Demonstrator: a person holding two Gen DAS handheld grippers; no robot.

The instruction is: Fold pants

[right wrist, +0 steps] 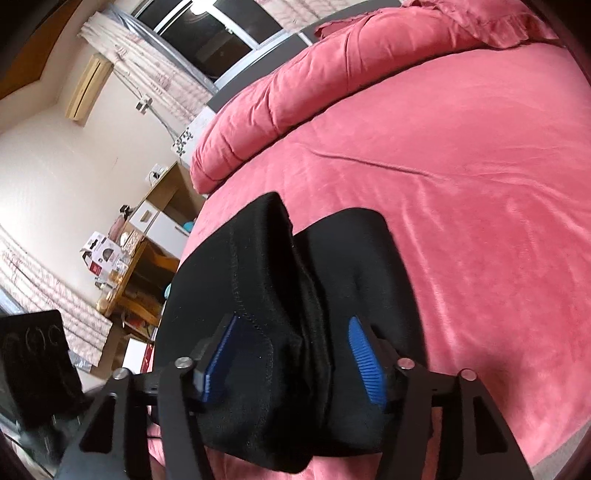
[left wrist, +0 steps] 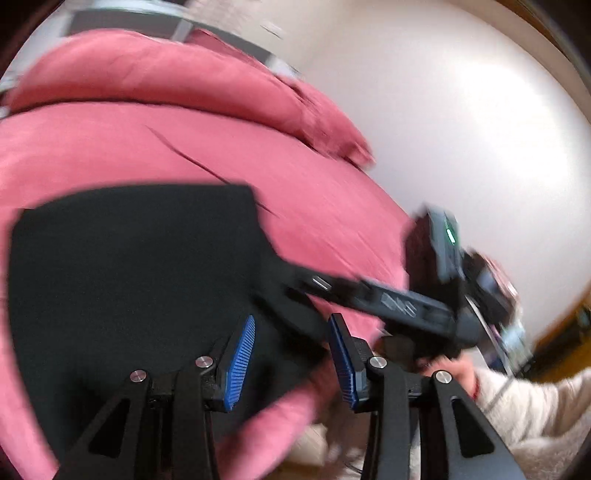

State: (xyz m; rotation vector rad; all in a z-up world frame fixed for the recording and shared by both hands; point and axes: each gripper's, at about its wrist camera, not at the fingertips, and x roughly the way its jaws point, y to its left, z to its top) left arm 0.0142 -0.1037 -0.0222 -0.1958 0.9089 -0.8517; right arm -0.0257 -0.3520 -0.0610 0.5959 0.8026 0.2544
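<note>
Black pants [left wrist: 129,266] lie flat on a pink bedspread [left wrist: 314,206] near the bed's front edge. My left gripper [left wrist: 291,354] is open above the pants' right edge, with nothing between its blue pads. In the right wrist view the pants [right wrist: 258,280] are bunched into a raised fold between the fingers of my right gripper [right wrist: 291,354]. Its jaws stand wide, and the cloth lies against both blue pads. The right gripper also shows in the left wrist view [left wrist: 291,280], reaching onto the pants' right corner.
A pink quilt roll [right wrist: 295,88] and a pillow [right wrist: 491,26] lie at the far side of the bed. A wooden desk with boxes and bottles [right wrist: 122,273] stands left of the bed by a curtained window. A sleeved arm [left wrist: 524,402] is at the right.
</note>
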